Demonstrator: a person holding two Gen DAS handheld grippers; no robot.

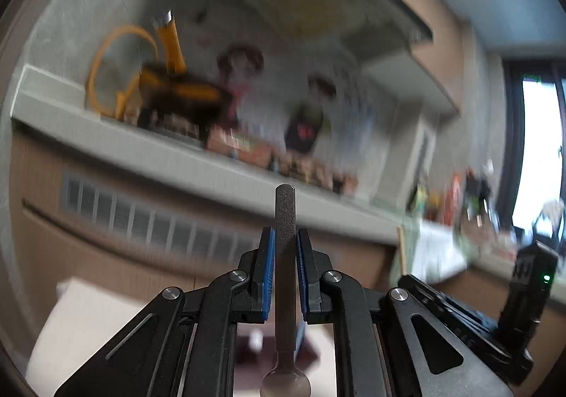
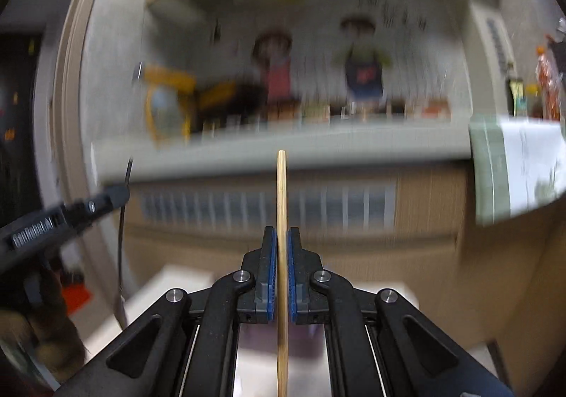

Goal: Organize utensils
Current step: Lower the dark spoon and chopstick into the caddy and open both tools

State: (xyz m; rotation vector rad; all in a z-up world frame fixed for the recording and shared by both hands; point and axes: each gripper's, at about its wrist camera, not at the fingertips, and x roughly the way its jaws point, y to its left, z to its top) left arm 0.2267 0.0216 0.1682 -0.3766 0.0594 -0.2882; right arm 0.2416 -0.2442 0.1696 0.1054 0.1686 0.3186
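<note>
My left gripper (image 1: 285,238) is shut on a metal spoon (image 1: 285,255). Its dark textured handle stands upright between the blue pads, and its bowl hangs below at the bottom edge. My right gripper (image 2: 282,236) is shut on a thin wooden chopstick (image 2: 282,206) that stands upright between the pads. Both grippers are raised and face a blurred shelf. In the right wrist view the left gripper (image 2: 116,195) shows at the far left with the spoon hanging thin and dark below it. The right gripper's body (image 1: 523,291) shows at the lower right of the left wrist view.
A grey shelf ledge (image 2: 283,146) runs across both views with blurred boxes, bottles and yellow items (image 1: 166,79) on it. A vent grille (image 2: 269,206) sits in the wooden panel below. A pale box or table surface (image 1: 81,322) lies below the grippers.
</note>
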